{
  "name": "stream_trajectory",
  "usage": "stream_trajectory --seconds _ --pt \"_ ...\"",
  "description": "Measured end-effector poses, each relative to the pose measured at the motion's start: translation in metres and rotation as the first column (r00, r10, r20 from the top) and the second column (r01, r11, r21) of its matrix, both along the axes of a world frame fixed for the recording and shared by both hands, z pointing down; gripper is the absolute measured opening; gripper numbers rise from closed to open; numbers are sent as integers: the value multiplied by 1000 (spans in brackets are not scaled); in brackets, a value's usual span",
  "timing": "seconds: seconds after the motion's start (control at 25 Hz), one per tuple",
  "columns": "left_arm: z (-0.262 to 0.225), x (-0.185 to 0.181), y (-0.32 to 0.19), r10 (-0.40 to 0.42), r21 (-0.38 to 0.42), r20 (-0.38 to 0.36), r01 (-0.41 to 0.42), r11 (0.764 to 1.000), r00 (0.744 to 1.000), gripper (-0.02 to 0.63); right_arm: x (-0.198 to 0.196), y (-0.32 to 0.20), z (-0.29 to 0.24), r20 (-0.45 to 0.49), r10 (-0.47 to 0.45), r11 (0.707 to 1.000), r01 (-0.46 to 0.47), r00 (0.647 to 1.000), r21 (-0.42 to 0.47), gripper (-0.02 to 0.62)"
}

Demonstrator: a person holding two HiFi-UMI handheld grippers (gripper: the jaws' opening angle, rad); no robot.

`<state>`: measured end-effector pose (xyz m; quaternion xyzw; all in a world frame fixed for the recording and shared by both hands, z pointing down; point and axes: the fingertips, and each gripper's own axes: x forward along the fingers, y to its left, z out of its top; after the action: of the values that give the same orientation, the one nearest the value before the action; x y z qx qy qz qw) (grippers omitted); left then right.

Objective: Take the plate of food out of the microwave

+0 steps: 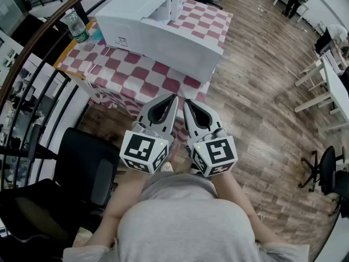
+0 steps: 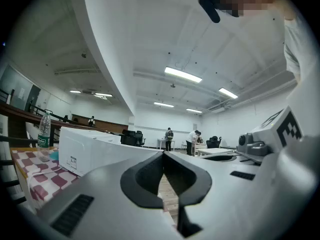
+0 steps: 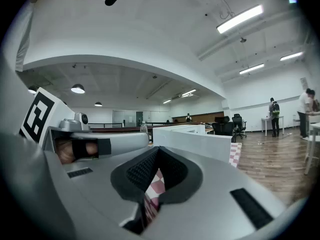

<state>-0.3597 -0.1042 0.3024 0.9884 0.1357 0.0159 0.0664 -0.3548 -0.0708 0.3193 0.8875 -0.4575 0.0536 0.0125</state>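
Observation:
A white microwave (image 1: 163,26) stands on a table with a red-and-white checked cloth (image 1: 142,72). Its inside and the plate of food are hidden from every view. My left gripper (image 1: 175,96) and right gripper (image 1: 185,101) are held side by side close to my body, short of the table's near edge. Both point level towards the table, both are shut and neither holds anything. The left gripper view shows the microwave (image 2: 100,151) ahead on the left, beyond the shut left gripper (image 2: 163,154). In the right gripper view it (image 3: 195,141) stands ahead, past the shut right gripper (image 3: 158,149).
A plastic water bottle (image 1: 76,27) stands at the table's far left corner. A black office chair (image 1: 87,162) is at my left, with a railing beyond it. White desks (image 1: 332,86) and another chair (image 1: 327,173) stand on the wooden floor at the right. People stand far off.

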Motion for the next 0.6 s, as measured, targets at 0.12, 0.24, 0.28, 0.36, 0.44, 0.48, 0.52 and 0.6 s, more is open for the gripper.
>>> stream_trajectory --seconds 0.12,0.24,0.28,0.36,0.44,0.48,0.52,0.6 --pt "-2 -1 3 -8 9 -2 8 1000 1000 0 -2 3 -1 3 -4 1000 4 1000 7 26" --pt "-1 -4 6 -3 8 -2 3 1000 1000 0 -3 7 -1 8 5 1000 -5 1000 14 26" --pt "-1 -4 8 4 5 -2 -4 1000 1000 0 -2 10 -1 10 10 1000 -10 1000 17 26" --pt "1 -4 12 15 -1 1 -15 1000 1000 0 -1 14 -1 13 17 1000 -17 1000 26 26" --pt "3 -4 17 16 -3 7 -16 1000 1000 0 -1 19 -1 14 14 999 -14 1000 39 26" --pt "4 -3 19 15 -4 10 -15 1000 1000 0 -1 21 -1 14 10 999 -11 1000 46 26" --pt "5 -3 22 15 -6 12 -15 1000 1000 0 -1 23 -2 14 7 999 -8 1000 52 26" --pt "5 -1 26 14 -8 15 -14 1000 1000 0 1 27 -2 15 4 998 -5 1000 61 26"
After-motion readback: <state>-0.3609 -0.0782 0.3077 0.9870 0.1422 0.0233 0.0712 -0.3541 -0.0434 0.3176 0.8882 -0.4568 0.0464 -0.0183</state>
